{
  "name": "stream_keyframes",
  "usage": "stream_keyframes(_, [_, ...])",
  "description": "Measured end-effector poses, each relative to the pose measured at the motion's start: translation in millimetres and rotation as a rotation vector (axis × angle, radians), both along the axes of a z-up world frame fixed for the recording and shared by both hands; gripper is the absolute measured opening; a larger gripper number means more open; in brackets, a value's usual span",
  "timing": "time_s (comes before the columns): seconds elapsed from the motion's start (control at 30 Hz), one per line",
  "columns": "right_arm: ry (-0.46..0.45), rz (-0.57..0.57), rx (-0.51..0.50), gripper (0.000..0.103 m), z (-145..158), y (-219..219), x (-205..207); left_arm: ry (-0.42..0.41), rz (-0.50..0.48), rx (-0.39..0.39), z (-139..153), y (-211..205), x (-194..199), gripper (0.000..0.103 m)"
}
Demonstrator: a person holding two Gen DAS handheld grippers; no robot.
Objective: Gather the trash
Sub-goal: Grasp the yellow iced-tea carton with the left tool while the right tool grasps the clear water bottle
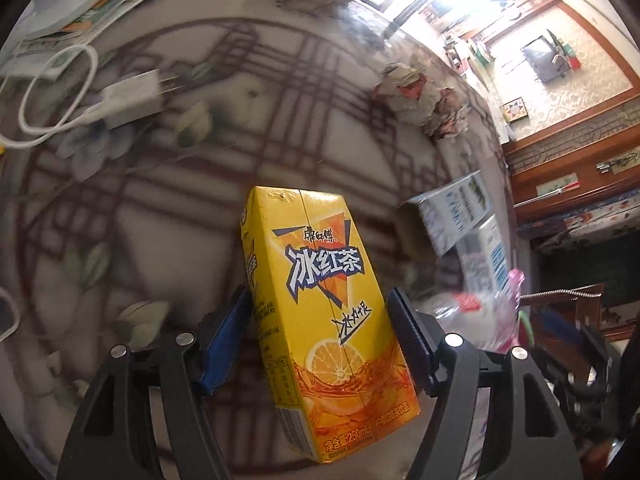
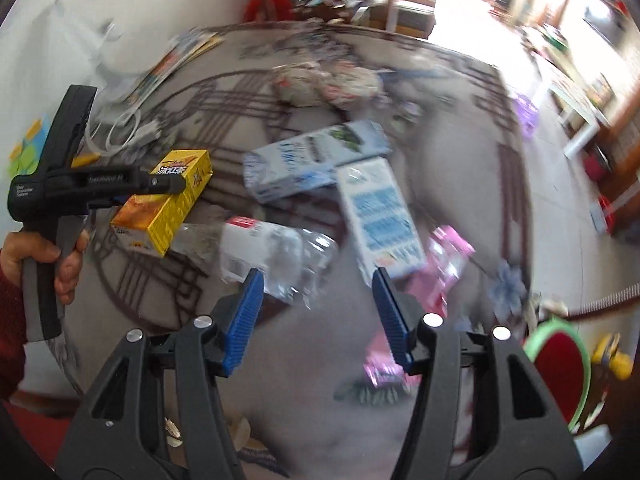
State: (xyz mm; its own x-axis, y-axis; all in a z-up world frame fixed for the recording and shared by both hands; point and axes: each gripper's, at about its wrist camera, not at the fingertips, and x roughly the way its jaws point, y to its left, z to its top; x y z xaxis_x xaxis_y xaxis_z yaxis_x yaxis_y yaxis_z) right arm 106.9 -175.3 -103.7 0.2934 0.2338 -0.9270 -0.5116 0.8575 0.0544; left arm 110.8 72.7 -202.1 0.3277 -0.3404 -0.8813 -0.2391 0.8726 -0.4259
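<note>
Left gripper (image 1: pixel 320 320) fingers pinch the yellow tea carton (image 1: pixel 320 320) above the counter (image 1: pixel 160 200). Right gripper (image 2: pixel 318 312) fingers spread, nothing between, near a clear bottle (image 2: pixel 280 256).

Black gripper (image 2: pixel 318 316), ribbed blue pads (image 2: pixel 244 320), silver screws; seemingly dark-red sleeve (image 2: pixel 10 312).

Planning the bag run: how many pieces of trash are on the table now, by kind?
Drink cartons: 3 – yellow tea carton, between the left gripper's pads, and two blue-white cartons
Plastic bottles: 1 – crushed bottle
Pink wrappers: 1
Crumpled paper: 1 – paper wad
Total: 6
The charger is not counted.
</note>
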Motion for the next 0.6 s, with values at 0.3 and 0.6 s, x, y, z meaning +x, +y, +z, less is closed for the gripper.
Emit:
stream_keyframes(0.3, [0.009, 0.501, -0.309, 0.071, -44, 78, 8, 0.066, 0.043, 0.068, -17, 25, -25, 0.072])
stream_keyframes(0.6, [-0.089, 0.681, -0.449, 0.08, -57, 107, 7, 0.053, 0.053, 0.128, -19, 13, -15, 0.078])
